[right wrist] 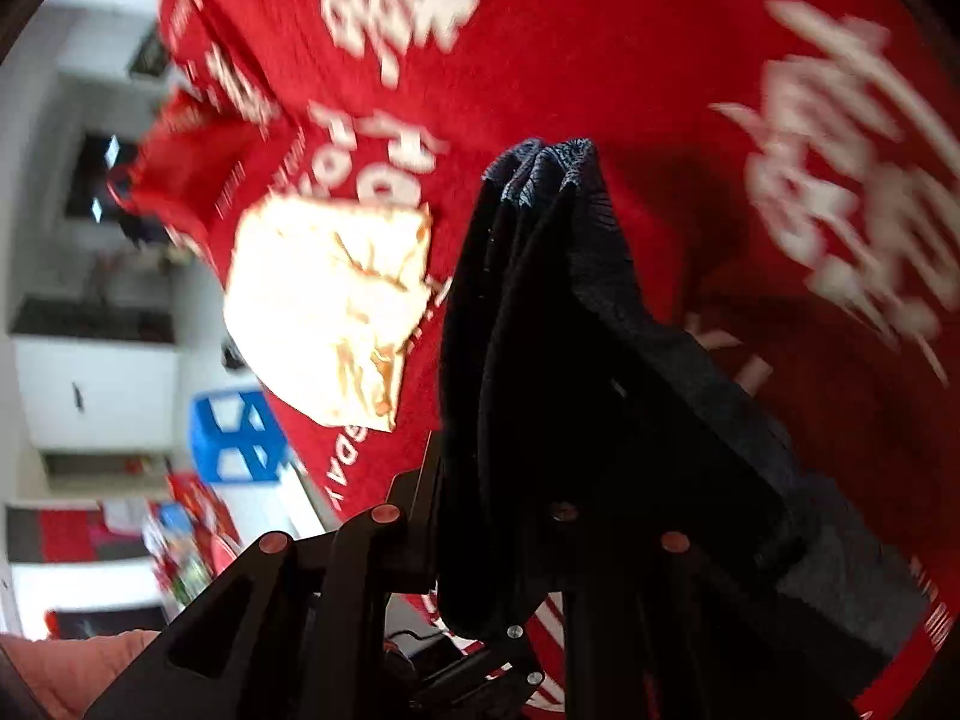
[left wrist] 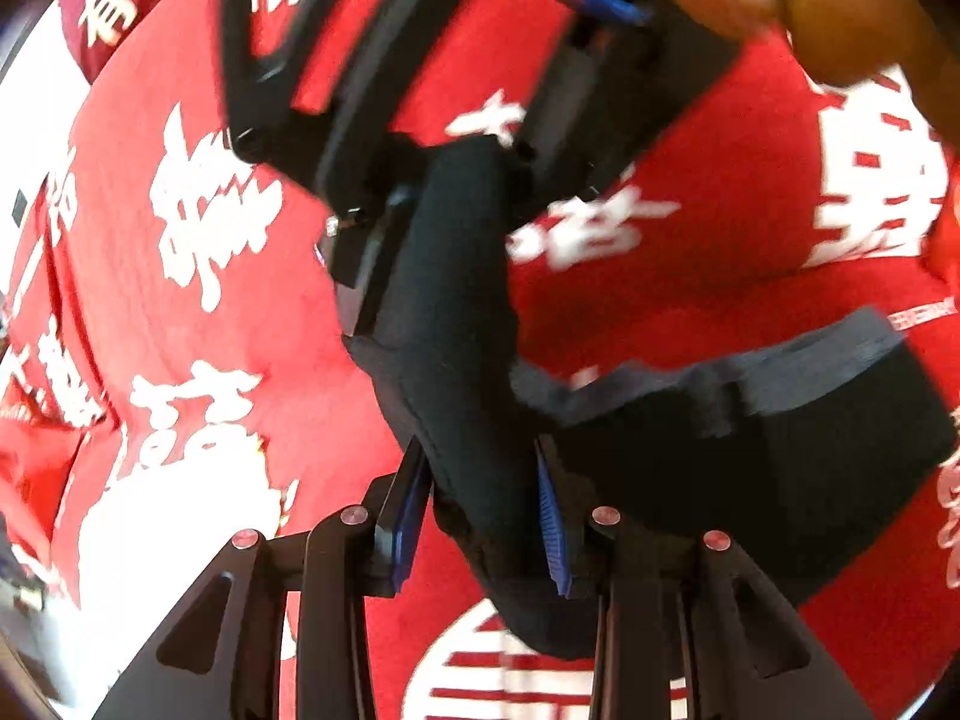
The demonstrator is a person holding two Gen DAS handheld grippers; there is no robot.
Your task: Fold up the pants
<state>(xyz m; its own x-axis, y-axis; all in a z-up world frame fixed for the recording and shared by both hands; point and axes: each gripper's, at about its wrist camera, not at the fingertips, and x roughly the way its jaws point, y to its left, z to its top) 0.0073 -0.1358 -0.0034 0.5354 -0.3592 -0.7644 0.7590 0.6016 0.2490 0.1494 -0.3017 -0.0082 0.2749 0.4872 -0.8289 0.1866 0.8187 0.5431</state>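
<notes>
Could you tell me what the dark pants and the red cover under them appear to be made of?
The pants look like soft, matte knit fabric: they bunch into limp folds, with a ribbed band. The red cover seems a fuzzy, felt-like cloth printed with white characters.

The right gripper [left wrist: 384, 228] crowds your left gripper's path ahead, the white folded cloth [right wrist: 330, 306] blocks the bench's [right wrist: 660, 48] edge, while red cover elsewhere lies open.

Black linkage arms, silver rivets, blue-padded fingers [left wrist: 551, 516]
</notes>
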